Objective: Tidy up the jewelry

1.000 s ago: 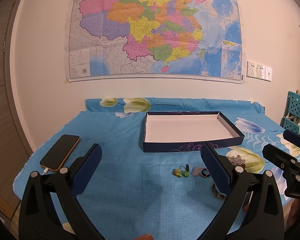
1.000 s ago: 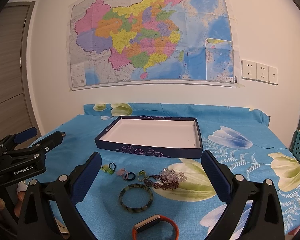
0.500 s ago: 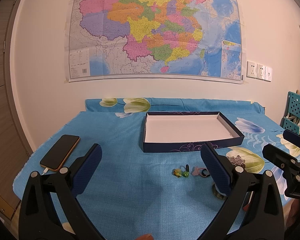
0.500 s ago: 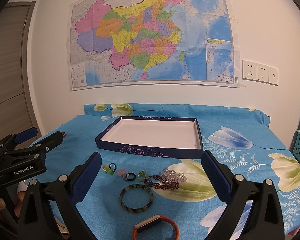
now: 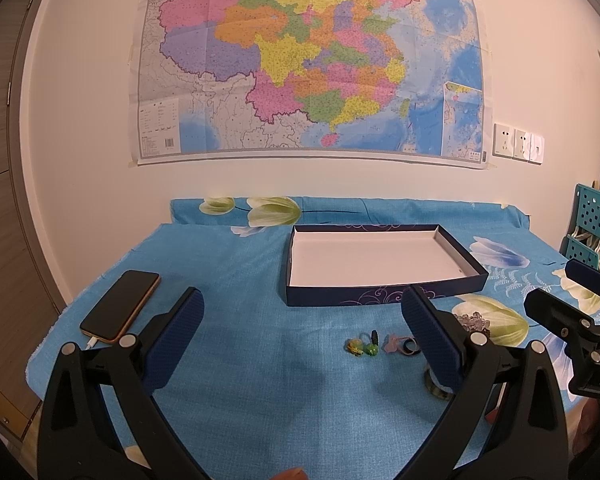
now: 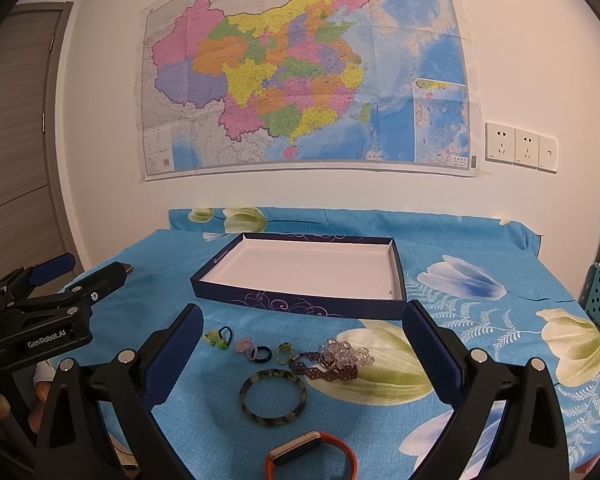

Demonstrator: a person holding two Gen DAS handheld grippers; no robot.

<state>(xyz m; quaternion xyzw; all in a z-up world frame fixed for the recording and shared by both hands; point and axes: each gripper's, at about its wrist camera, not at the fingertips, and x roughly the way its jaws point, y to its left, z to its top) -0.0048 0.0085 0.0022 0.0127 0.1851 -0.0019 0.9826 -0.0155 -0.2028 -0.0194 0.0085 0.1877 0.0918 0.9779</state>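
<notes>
A dark blue shallow box [image 6: 300,304] with a white inside stands empty mid-table; it also shows in the left wrist view [image 5: 380,294]. In front of it lie a green ring [image 6: 216,338], a pink and dark ring pair [image 6: 254,351], a small gold ring [image 6: 283,351], a clear bead bracelet [image 6: 346,354] on a maroon band [image 6: 320,372], a dark mottled bangle [image 6: 273,397] and an orange wristband [image 6: 312,456]. My right gripper [image 6: 302,336] is open and empty above the jewelry. My left gripper [image 5: 302,320] is open and empty, to the left of the rings [image 5: 364,347].
A phone [image 5: 120,306] with a cable lies at the table's left edge. The table has a blue flowered cloth [image 5: 228,264]. A teal basket rack [image 5: 590,232] stands at the right. A map hangs on the wall behind.
</notes>
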